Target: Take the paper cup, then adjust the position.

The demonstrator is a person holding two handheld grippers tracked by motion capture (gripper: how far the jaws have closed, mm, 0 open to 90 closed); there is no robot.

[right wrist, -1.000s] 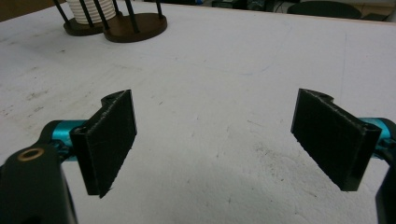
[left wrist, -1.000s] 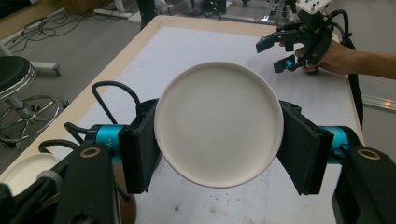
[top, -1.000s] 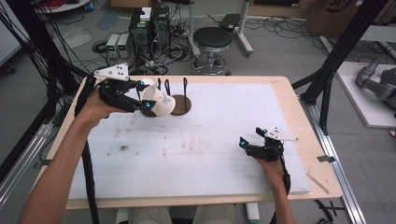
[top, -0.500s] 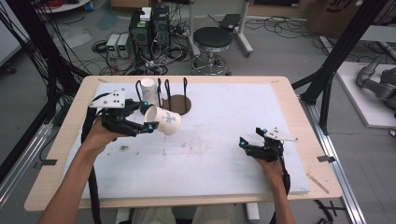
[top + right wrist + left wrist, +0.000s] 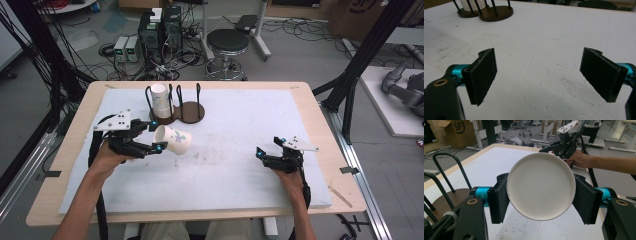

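A white paper cup (image 5: 173,140) with a green print lies sideways in the air over the white mat, and my left gripper (image 5: 155,135) is shut on it. In the left gripper view the cup's round base (image 5: 541,186) faces the camera, with a black pad pressed on each side. Just behind it stands a brown two-base wire rack (image 5: 186,111) whose left side holds a stack of white cups (image 5: 160,100). My right gripper (image 5: 260,154) rests low at the right of the mat, its jaws (image 5: 539,75) wide open with nothing between them.
The white mat (image 5: 240,125) covers most of the wooden table (image 5: 325,125). The rack (image 5: 496,11) and cup stack (image 5: 472,5) lie far ahead in the right gripper view. Black frame posts stand off both table sides, and a stool (image 5: 227,42) sits behind.
My left gripper has carried the cup down and toward the near side, away from the rack. The right gripper has stayed in place.
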